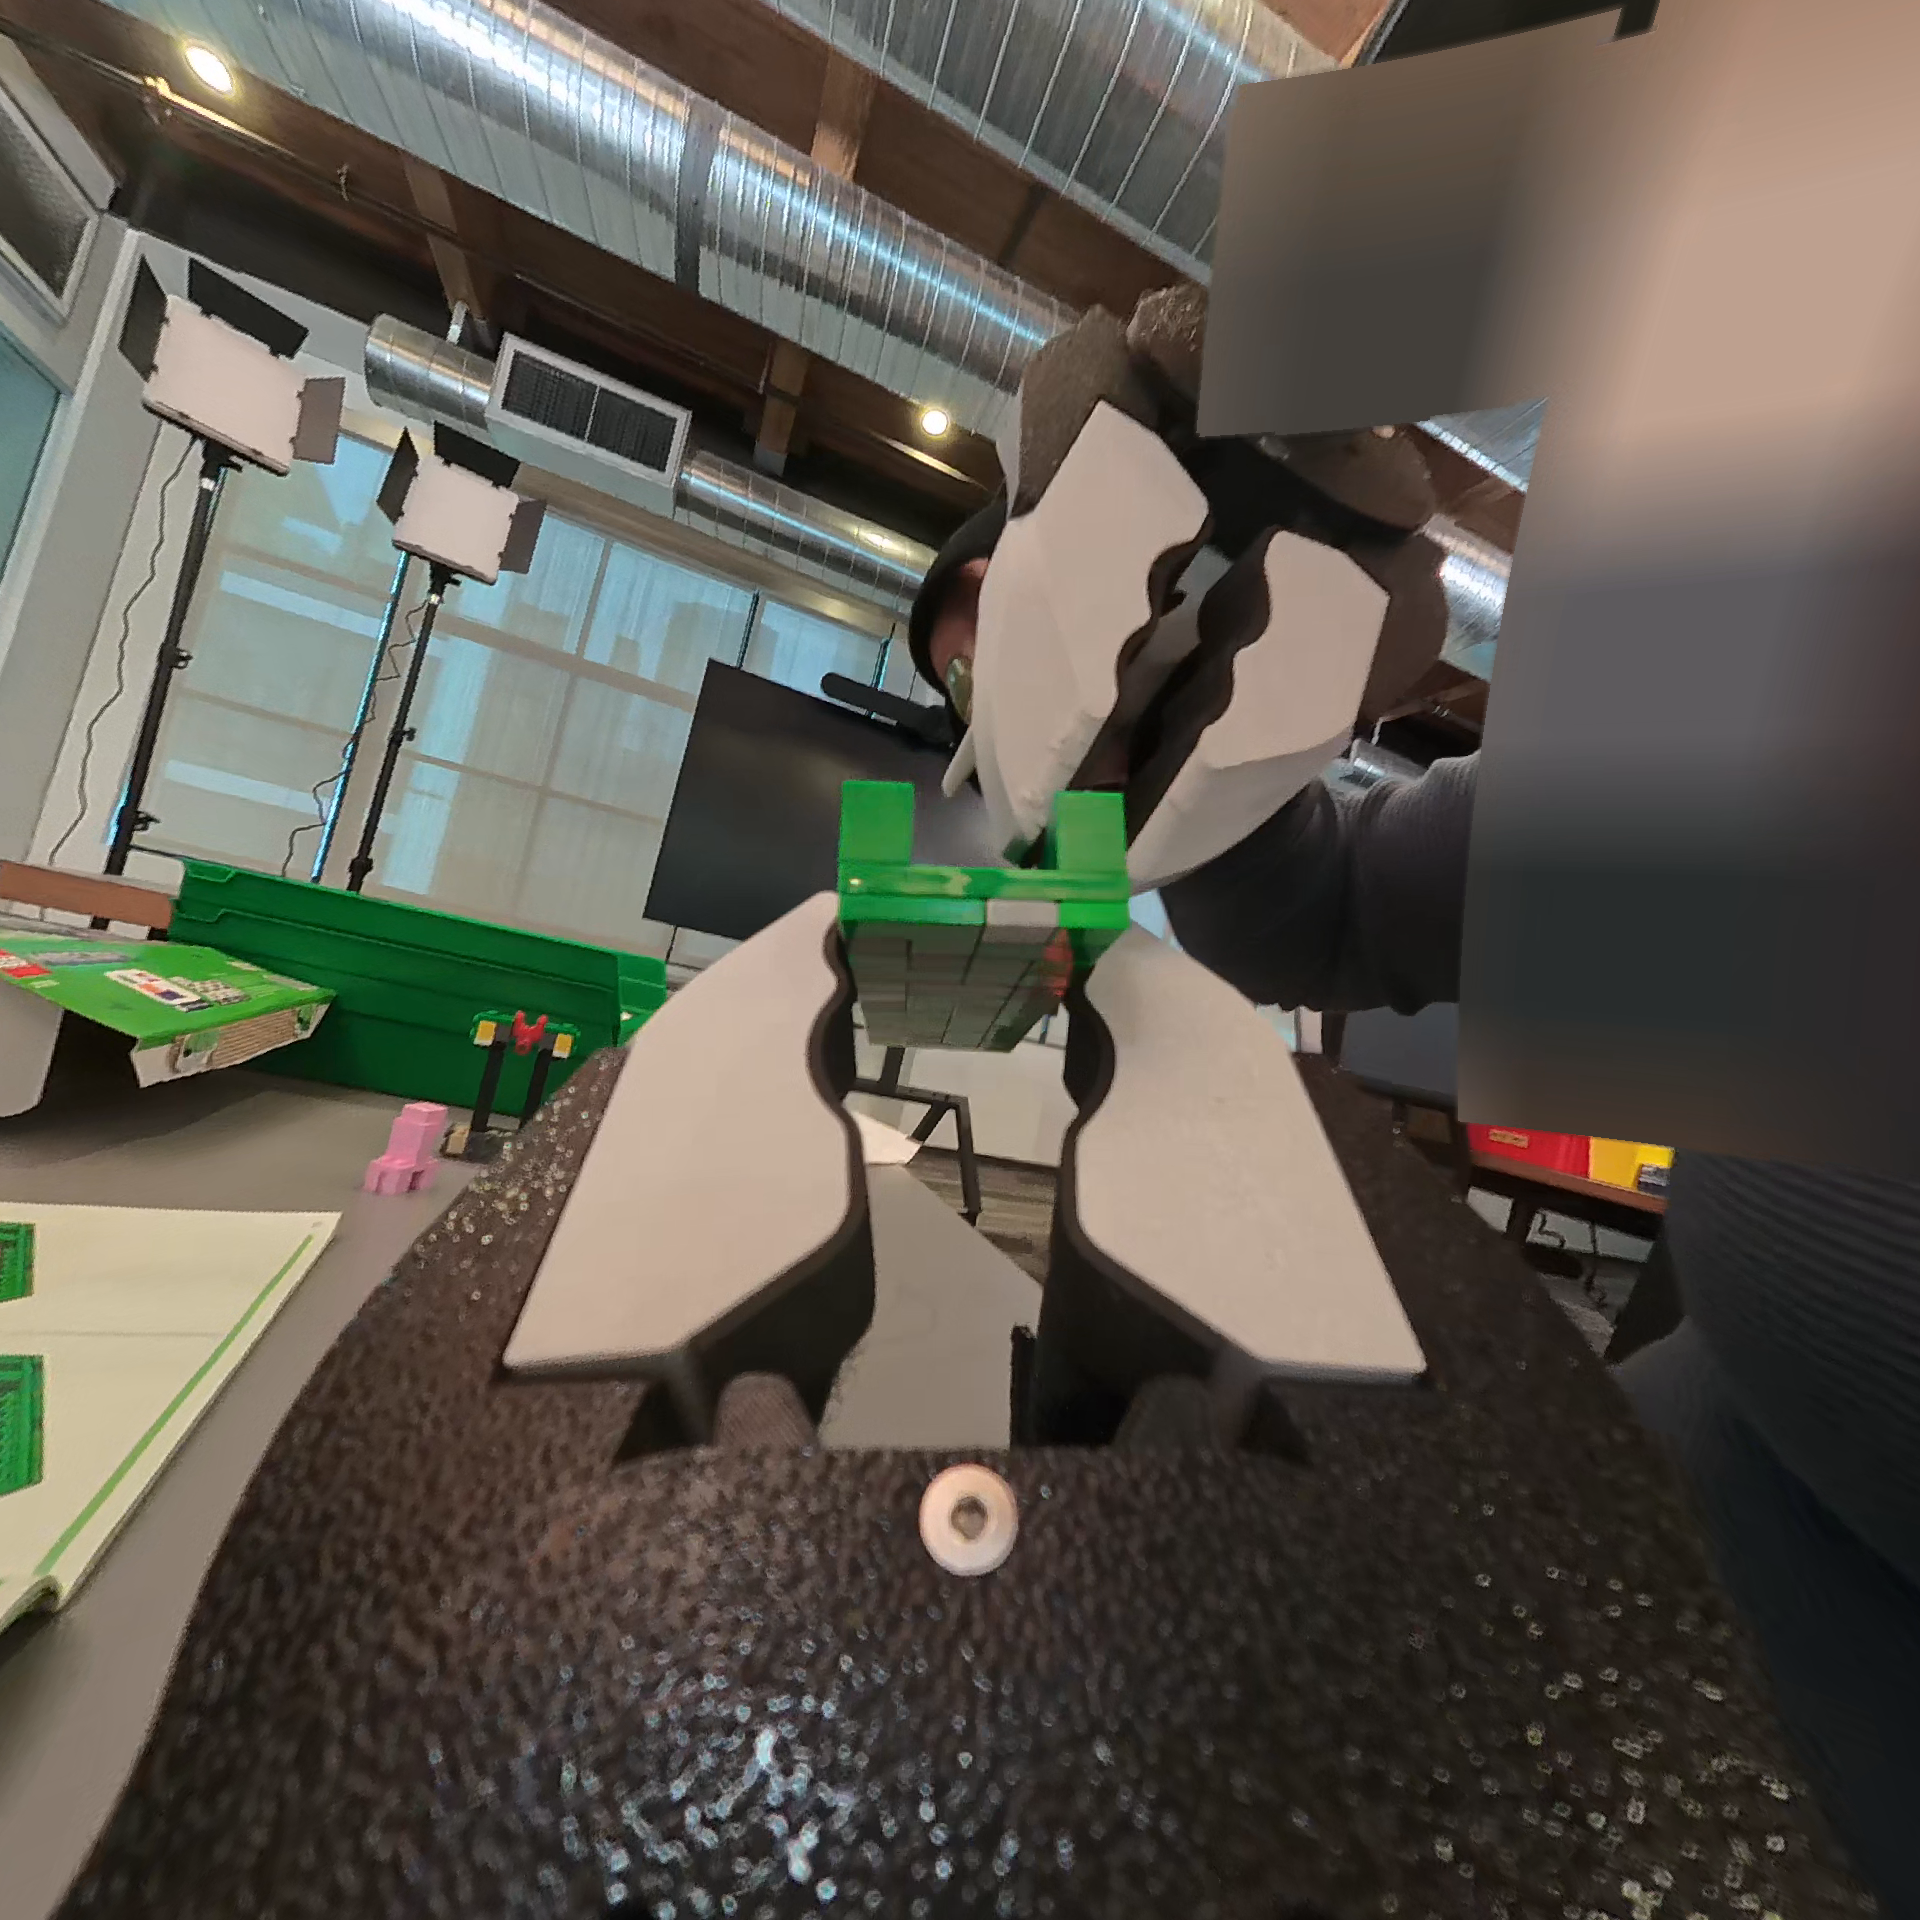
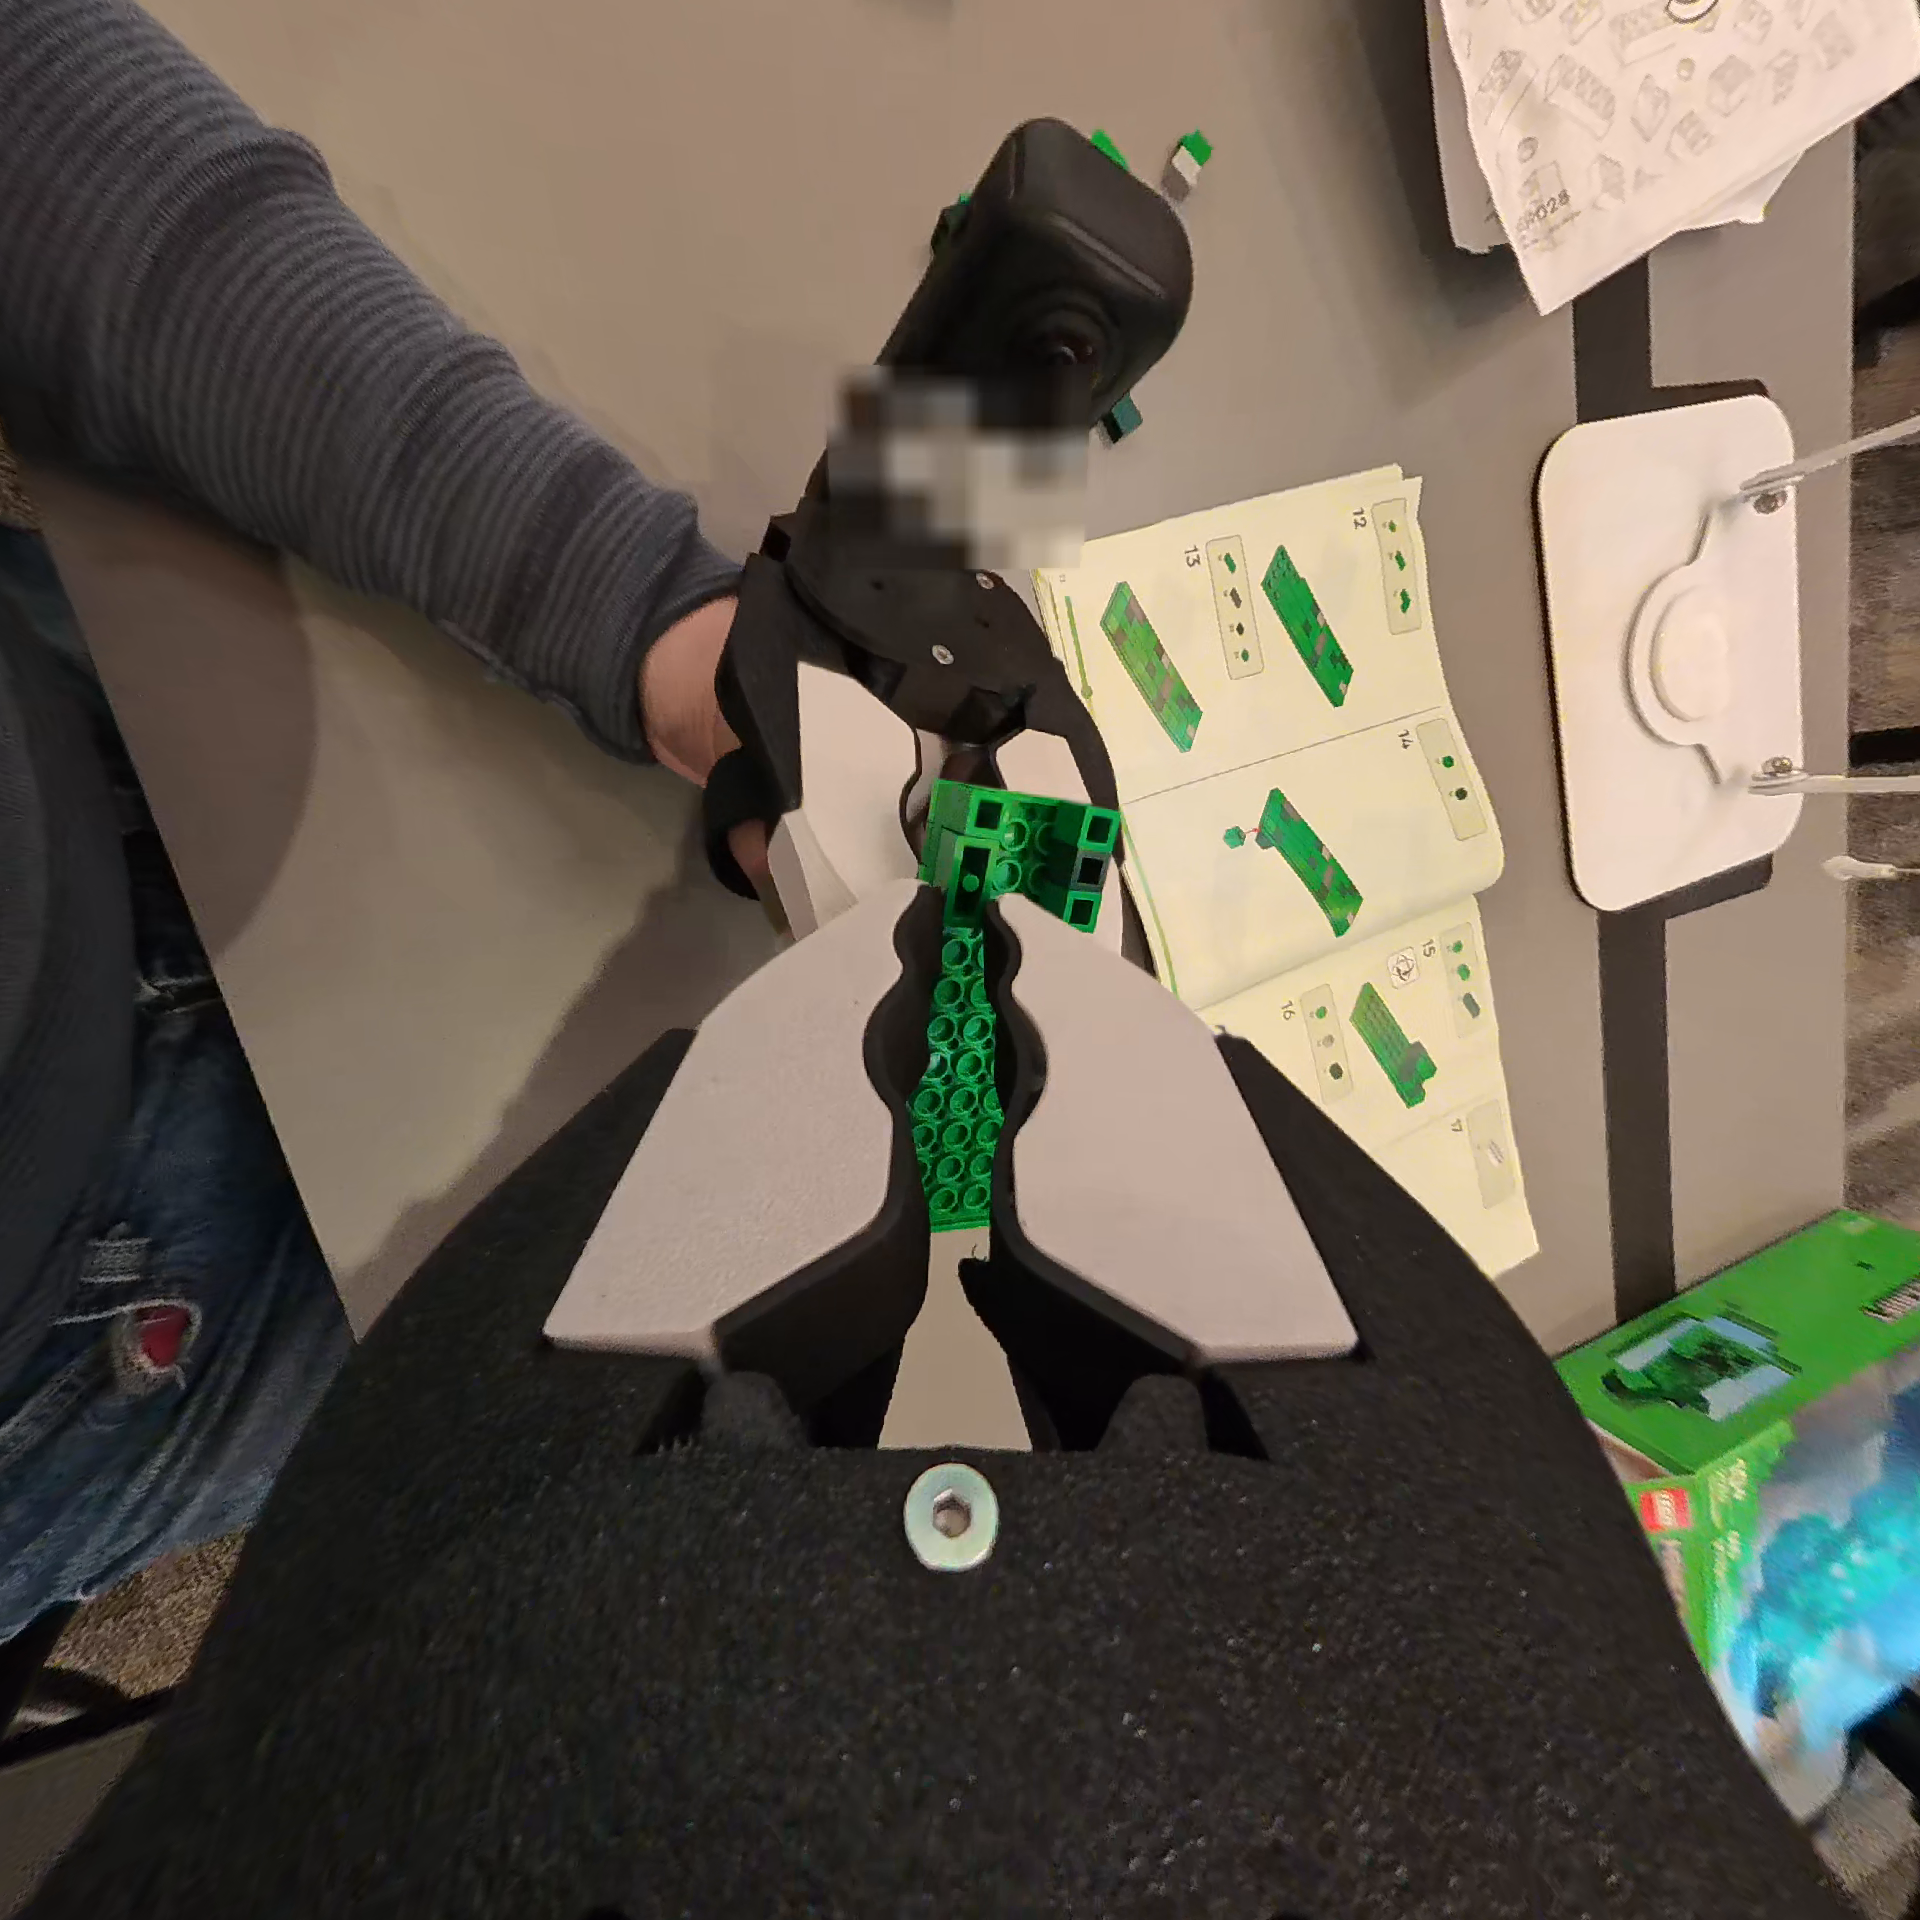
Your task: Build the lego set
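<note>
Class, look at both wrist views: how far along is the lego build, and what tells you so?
Done: a green and grey brick assembly already stands several layers deep, and a pink figure sits finished on the table. In hand: the left hand-held gripper clamps the assembly while the right hand-held gripper closes on its end. Left: loose bricks remain on the table, and the instruction booklet lies open mid-way.
</note>
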Demonstrator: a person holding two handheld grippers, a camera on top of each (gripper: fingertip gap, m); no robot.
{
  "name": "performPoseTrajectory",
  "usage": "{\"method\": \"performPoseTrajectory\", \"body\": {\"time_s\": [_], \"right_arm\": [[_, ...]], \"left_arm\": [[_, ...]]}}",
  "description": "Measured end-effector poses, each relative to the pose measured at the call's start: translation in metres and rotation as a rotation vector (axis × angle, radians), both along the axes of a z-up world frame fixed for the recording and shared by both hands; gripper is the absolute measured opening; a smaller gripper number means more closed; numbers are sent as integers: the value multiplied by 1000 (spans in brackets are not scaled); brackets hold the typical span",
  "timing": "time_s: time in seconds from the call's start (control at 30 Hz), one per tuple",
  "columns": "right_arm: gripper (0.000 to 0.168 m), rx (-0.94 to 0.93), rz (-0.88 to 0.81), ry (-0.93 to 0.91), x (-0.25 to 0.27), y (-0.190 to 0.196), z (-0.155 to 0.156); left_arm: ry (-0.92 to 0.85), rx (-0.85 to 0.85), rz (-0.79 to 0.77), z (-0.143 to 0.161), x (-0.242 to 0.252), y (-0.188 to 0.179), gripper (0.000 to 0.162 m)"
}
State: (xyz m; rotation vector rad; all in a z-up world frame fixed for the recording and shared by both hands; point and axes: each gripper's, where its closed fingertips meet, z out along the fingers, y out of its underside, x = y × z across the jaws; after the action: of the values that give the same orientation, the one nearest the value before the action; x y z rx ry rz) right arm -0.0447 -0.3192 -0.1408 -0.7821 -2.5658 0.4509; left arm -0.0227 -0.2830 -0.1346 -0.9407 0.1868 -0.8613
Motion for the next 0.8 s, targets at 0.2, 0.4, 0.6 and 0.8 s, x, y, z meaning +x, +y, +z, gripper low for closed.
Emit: {"method": "performPoseTrajectory", "body": {"time_s": [0.2,0.4,0.6,0.8], "right_arm": [[7,-40,-57,-66,3,3,-4],[8,-32,-104,-122,6,5,-8],[7,97,-30,-140,12,10,-12],[8,205,38,-149,14,11,-14]], "left_arm": [[47,-23,13,-5,3,2,36],[118,-37,58,-9,5,5,37],[190,-77,74,-16,10,9,36],[217,-90,84,-19,12,11,37]]}}
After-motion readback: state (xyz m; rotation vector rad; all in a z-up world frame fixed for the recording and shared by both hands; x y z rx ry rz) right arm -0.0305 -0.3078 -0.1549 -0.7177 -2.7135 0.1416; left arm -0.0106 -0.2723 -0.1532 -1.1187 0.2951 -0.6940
